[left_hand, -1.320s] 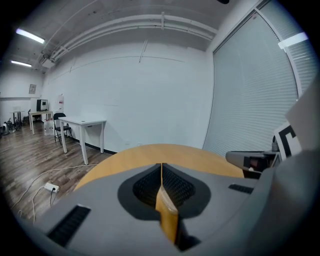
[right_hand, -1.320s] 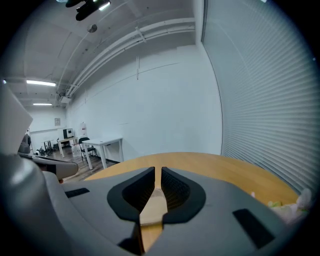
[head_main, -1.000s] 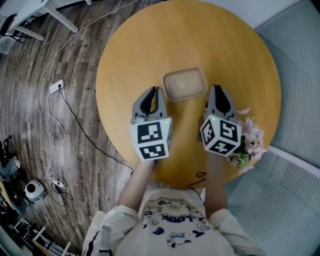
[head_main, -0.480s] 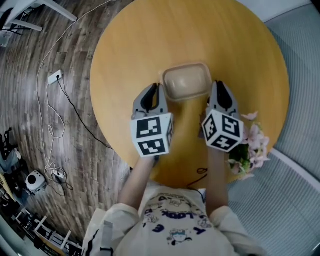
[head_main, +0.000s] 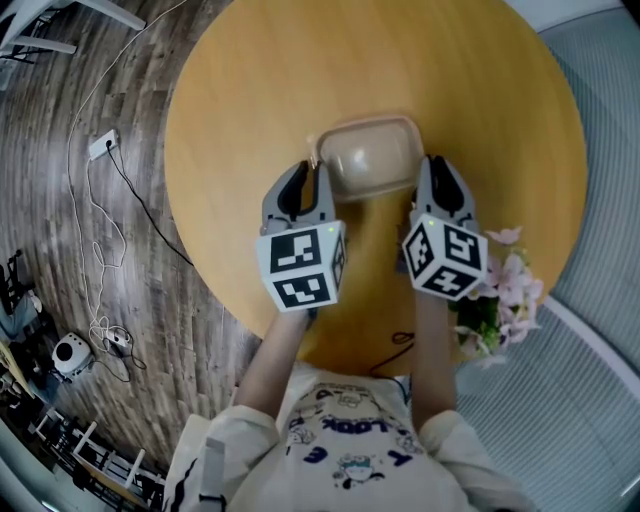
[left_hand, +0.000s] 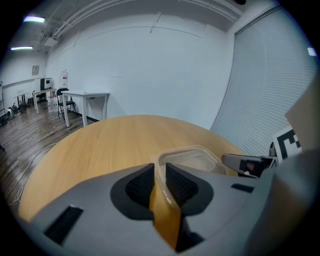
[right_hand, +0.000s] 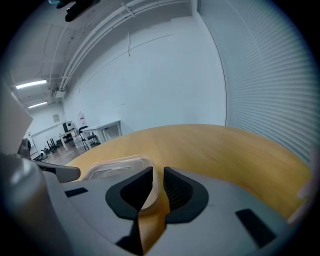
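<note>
Round wooden table (head_main: 250, 80) on a plank floor (head_main: 70, 260); white wall and slatted blinds (left_hand: 260, 85) behind it.

Clear plastic container (head_main: 370, 160) sits near the table's middle, open side up, with nothing visible inside. It lies between the two grippers.

Left gripper (head_main: 308, 172): tips at the container's left end. The left gripper view shows the container's rim (left_hand: 165, 172) running into the narrow gap between the ribbed pads (left_hand: 140, 185), which are pinched on that rim.

Right gripper (head_main: 432, 165): tips at the container's right end. The right gripper view shows the rim (right_hand: 150, 190) caught between its two pads in the same way, with the container's body (right_hand: 112, 167) extending left.

Pink flowers (head_main: 505, 290) lie at the table edge, just right of the right gripper. A power strip (head_main: 102, 145) with a trailing cable is on the floor, well left of the table.
</note>
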